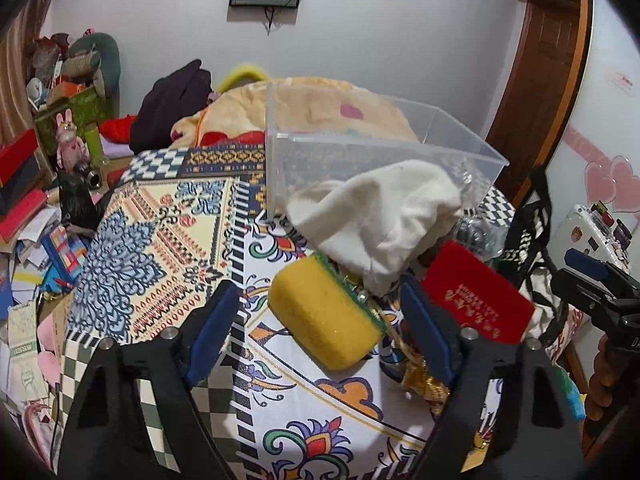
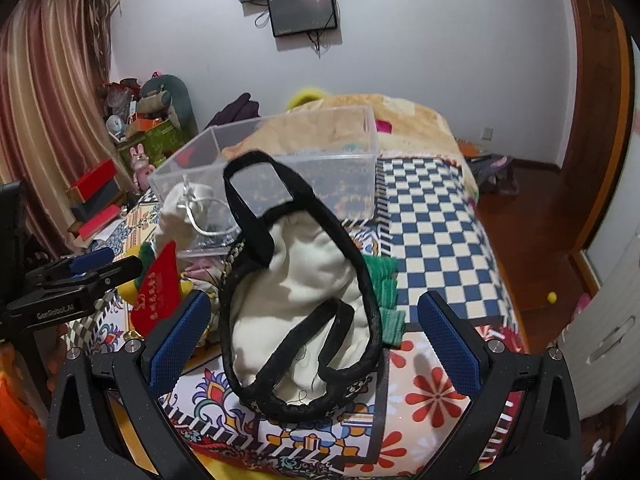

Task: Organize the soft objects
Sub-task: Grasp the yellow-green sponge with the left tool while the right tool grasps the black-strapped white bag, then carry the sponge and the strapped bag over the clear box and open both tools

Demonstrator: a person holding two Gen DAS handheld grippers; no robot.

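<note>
Both tongs apart, nothing held. Left gripper point(image 1: 316, 324) jaws wide, straddling the yellow sponge point(image 1: 326, 316) w/ green scrub side; sponge lies on the patterned bedcover point(image 1: 160, 240), between the blue pads, no contact visible yet. Right gripper point(image 2: 314, 340) also spread, framing the black-trimmed bag point(image 2: 296, 300) w/ cream lining, which lies on the cover in front of the clear plastic bin point(image 2: 320, 168).

Bin sits at back of cover, looks empty as far as visible. White cloth point(image 1: 380, 216) slumps against bin's near wall, partly over sponge's far end. Red card/envelope point(image 1: 476, 292) just beside cloth, right of sponge. Green ribbed item point(image 2: 386, 300) peeks out from behind bag, can't tell what it is.

Step, my read: pre-grasp, start of sort; soft items all outside bin. Next for left: drop a bit, close on sponge's long sides, lift clear of cloth, carry fwd over bin rim. Right: bag is floppy, loops loose; pinch rim or handle, not the lining, else it sags and drags neighbours. Watch cloth snagging on sponge lift.
</note>
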